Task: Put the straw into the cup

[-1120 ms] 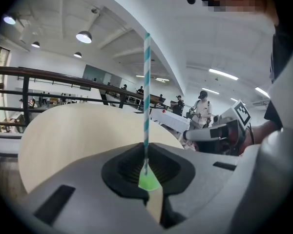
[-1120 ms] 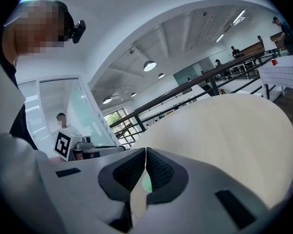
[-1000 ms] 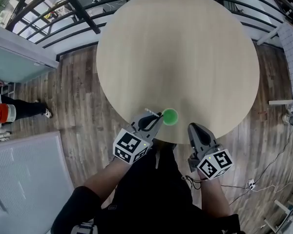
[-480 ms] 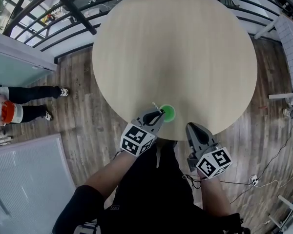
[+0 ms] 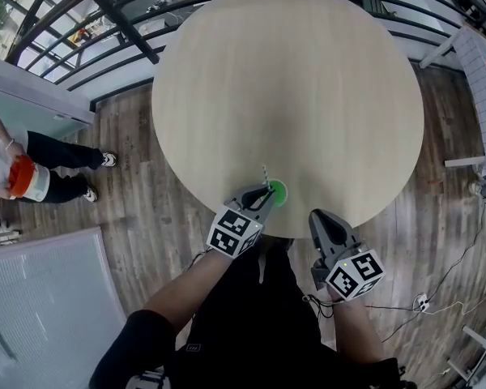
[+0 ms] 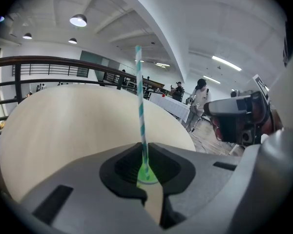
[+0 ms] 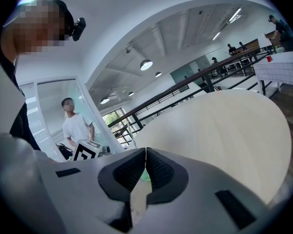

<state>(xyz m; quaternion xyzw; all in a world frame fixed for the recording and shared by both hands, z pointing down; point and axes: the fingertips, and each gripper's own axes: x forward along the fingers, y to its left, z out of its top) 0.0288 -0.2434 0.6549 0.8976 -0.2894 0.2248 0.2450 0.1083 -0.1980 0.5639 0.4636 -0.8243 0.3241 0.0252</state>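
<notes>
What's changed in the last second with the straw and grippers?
The left gripper, shut on the striped straw, edged toward the green cup and swung the straw from slanting left to more upright. The cup and the shut, empty right gripper stayed about where they were.

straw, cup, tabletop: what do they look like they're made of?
Straw: likely paper, matte, with teal-and-white spiral stripes.
Cup: probably plastic, uniform bright green; too small to be sure.
Tabletop: pale wood or wood-look laminate, matte, with faint straight grain lines.

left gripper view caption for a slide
Left gripper shut on an upright striped straw, green cup just past its jaws
</notes>
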